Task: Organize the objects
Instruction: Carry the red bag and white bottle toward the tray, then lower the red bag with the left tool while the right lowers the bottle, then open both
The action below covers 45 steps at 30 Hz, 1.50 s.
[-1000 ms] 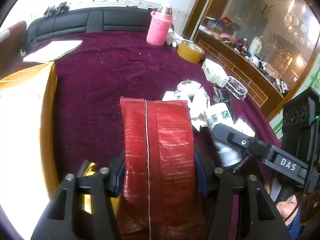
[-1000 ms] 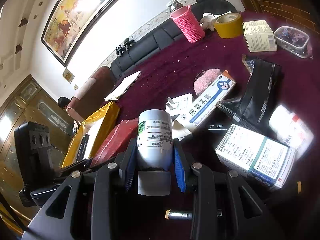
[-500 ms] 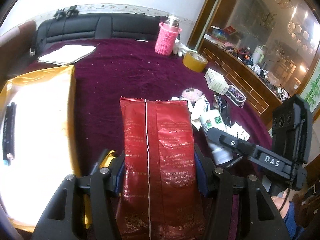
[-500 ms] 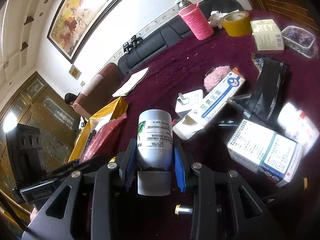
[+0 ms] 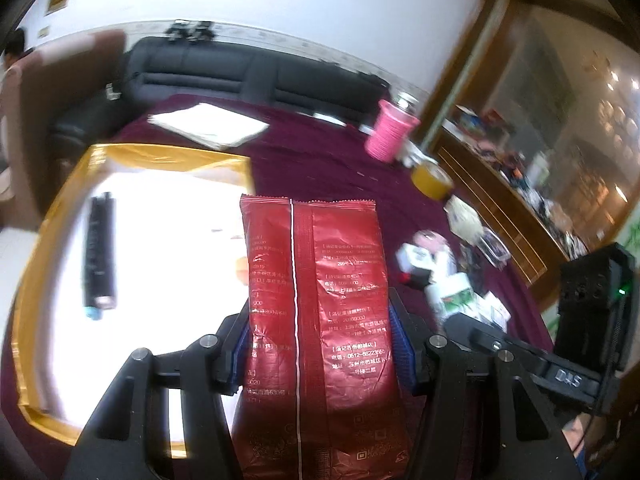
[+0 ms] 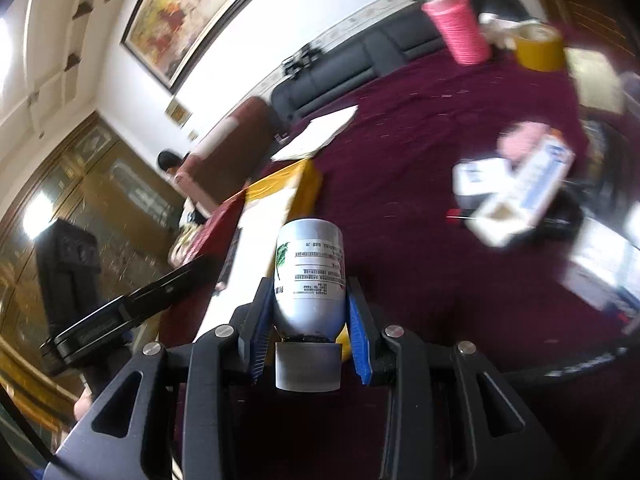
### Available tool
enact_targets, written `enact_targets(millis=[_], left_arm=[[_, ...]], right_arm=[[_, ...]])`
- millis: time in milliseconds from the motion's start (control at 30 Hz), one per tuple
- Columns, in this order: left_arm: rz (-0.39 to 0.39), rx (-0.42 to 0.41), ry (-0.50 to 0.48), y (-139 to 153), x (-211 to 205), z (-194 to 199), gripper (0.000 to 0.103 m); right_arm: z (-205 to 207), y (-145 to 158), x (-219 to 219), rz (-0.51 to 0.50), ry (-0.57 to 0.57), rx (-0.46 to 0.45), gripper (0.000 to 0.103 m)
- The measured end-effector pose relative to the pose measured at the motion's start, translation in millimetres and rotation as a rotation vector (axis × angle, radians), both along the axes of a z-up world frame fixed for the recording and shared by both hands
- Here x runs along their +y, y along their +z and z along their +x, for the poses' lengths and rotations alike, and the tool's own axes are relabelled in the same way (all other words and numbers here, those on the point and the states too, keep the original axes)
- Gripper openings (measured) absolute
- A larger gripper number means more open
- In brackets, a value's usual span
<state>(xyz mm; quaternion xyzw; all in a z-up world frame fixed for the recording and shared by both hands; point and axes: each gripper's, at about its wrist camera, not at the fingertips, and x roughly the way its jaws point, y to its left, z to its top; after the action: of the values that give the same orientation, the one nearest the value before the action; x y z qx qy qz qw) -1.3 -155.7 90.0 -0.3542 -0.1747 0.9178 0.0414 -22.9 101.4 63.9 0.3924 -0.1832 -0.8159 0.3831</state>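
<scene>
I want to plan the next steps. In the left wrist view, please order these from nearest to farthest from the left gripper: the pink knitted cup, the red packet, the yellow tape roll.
1. red packet: clamped between the pads of the left gripper.
2. yellow tape roll: ahead to the right on the purple cloth.
3. pink knitted cup: just beyond the tape, near the black sofa.

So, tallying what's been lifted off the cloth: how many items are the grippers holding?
2: red packet in the left gripper; white bottle in the right gripper.
</scene>
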Motion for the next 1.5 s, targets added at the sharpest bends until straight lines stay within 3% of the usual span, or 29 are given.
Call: enact_targets(millis=[267,467,667,967,1133,1233,1500], left_arm=[[-0.026,-0.049,0.182,-20.4,-69.1,18.7,0.052],[-0.07,-0.107,0.266,-41.8,-97.4,25.7,0.052],[-0.097,-0.161,0.284,-61.0,-109.9,28.4,0.052],[-0.16,-0.165,0.24,-62.3,-108.8,32.7,0.052],[-0.173,-0.158,0.222,-58.5,-108.9,44.0,0.053],[-0.14,-0.122,0.234,-54.9,-115.1,48.2,0.052],[-0.141,-0.14,0.25,-61.1,-124.0,14.4,0.053]], right_arm=[[1.0,15.4,-90.4,0.069,0.135,0.034,0.032],[-2.5,-2.7,-147.8,0.143,0.192,0.015,0.032],[-2.6,-20.2,-187.2,0.234,0.211,0.02,0.032],[3.9,-37.0,-209.9,0.306,0.229,0.013,0.032],[11.7,-39.7,-211.9,0.329,0.238,0.028,0.032],[15.5,-41.7,-214.1,0.343,0.246,0.035,0.032],[8.8,-44.0,-221.7,0.349,0.228,0.051,0.032]])
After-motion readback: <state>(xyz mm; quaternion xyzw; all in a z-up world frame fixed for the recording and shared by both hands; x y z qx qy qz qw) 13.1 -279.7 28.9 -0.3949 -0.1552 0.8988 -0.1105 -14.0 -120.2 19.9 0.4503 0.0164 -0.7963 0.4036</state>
